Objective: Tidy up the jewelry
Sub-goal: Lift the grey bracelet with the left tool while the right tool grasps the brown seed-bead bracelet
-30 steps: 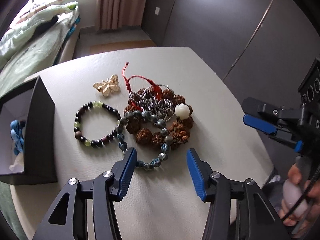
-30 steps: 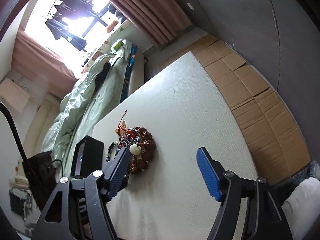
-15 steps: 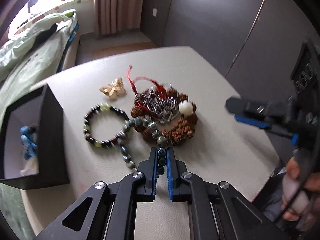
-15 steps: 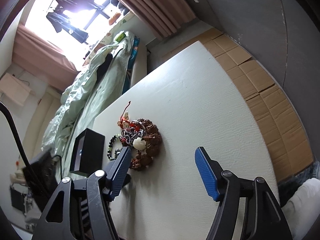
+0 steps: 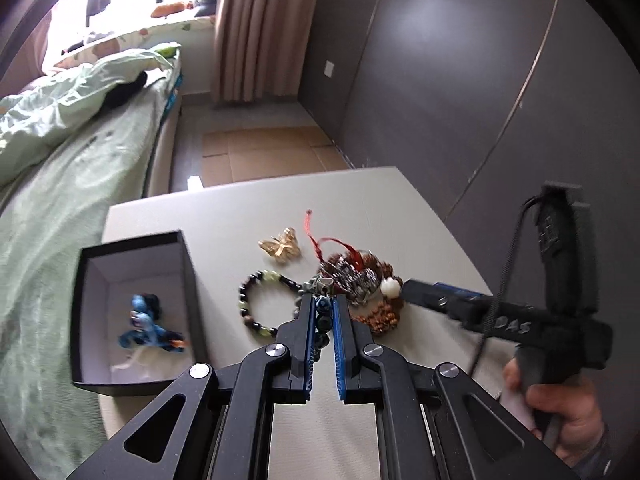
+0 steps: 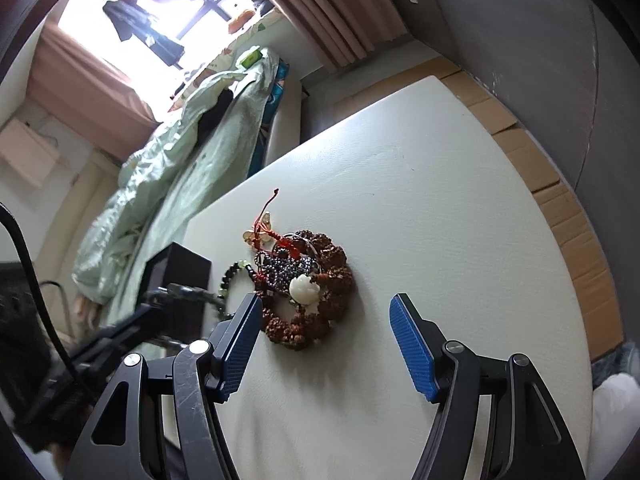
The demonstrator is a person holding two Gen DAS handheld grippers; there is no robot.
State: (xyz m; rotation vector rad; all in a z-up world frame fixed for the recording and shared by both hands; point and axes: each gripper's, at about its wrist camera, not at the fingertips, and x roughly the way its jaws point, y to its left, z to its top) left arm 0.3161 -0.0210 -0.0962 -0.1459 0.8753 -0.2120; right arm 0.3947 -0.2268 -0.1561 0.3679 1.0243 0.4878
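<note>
Pinching a grey-blue bead bracelet between its pads, the left gripper is nearly closed, angled downward over the white table. The strand hangs in the narrow gap. Black box sits at nine o'clock; brown seed bracelet at one o'clock. Right gripper is spread wide, empty, the seed bracelet just beyond its fingertips at eleven o'clock.
</note>
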